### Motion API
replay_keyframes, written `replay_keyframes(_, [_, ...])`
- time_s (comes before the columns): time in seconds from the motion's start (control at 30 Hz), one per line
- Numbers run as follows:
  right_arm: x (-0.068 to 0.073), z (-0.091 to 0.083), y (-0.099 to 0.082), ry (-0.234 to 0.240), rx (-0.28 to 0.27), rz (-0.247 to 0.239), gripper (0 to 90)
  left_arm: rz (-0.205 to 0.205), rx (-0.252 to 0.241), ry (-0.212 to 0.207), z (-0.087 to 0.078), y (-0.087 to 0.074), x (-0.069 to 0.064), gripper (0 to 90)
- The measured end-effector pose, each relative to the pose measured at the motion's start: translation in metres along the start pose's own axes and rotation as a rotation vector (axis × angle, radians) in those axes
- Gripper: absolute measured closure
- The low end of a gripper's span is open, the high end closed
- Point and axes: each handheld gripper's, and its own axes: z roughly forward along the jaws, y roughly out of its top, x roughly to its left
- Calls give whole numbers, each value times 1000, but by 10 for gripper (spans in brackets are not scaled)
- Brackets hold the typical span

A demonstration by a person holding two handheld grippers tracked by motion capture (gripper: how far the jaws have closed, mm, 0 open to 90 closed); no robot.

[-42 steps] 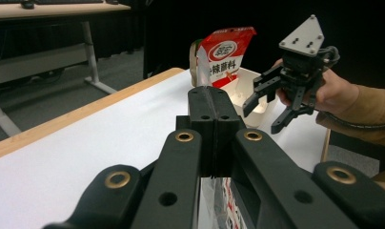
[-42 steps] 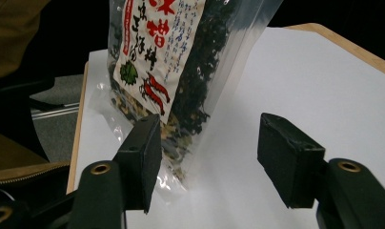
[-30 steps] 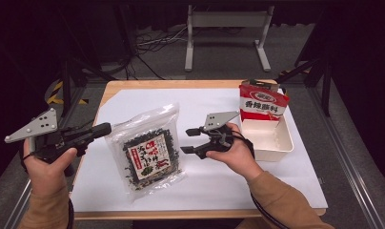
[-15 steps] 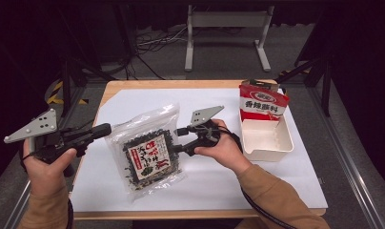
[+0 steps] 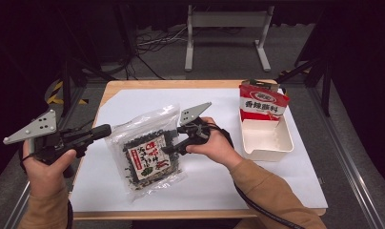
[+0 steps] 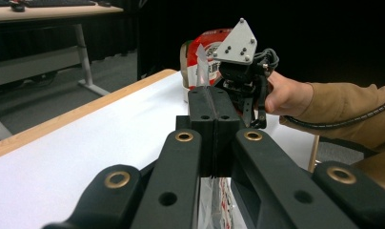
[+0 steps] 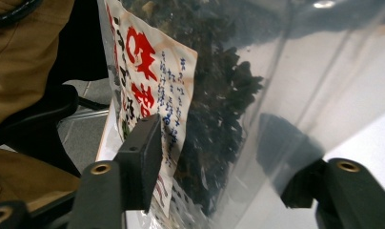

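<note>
Clear bag of dark seaweed lies flat, table's middle.

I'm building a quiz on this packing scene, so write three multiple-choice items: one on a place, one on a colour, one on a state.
1. Where does the red snack bag stand?
A. At the far end of the white bin
B. On the floor
C. Under the seaweed bag

2. What colour is the sheet covering the table?
A. Green
B. White
C. Black

3. How does the left gripper stand?
A. Wide open, away from the bag
B. Lying flat on the table
C. Shut on the seaweed bag

Answers:
1. A, the high view shows it upright in the bin's far end.
2. B, the sheet is white in the high view.
3. C, the left gripper view shows its jaws pressed together with the bag's clear edge between them.
</note>
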Motion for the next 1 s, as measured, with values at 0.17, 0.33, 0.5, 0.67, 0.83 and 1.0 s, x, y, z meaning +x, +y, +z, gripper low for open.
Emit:
replay_keyframes(0.17, [-1,2,0,8,-7,-15,490,-5,3,7,0,0,0,900])
replay_keyframes(0.33, [0,0,1,52,-1,-48,607,-3,4,7,0,0,0,900])
replay_keyframes(0.5, [-2,-3,2,89,7,-49,679,-1,6,12,0,1,-1,900])
replay_keyframes(0.67, [-2,-7,2,131,1,-51,739,-8,-1,20,-1,0,0,900])
replay_keyframes(0.83, [1,-10,3,163,-22,-50,755,-18,-14,27,-3,0,2,900])
replay_keyframes(1.0, [6,-16,5,163,-34,-58,760,-13,-30,30,-2,1,4,900])
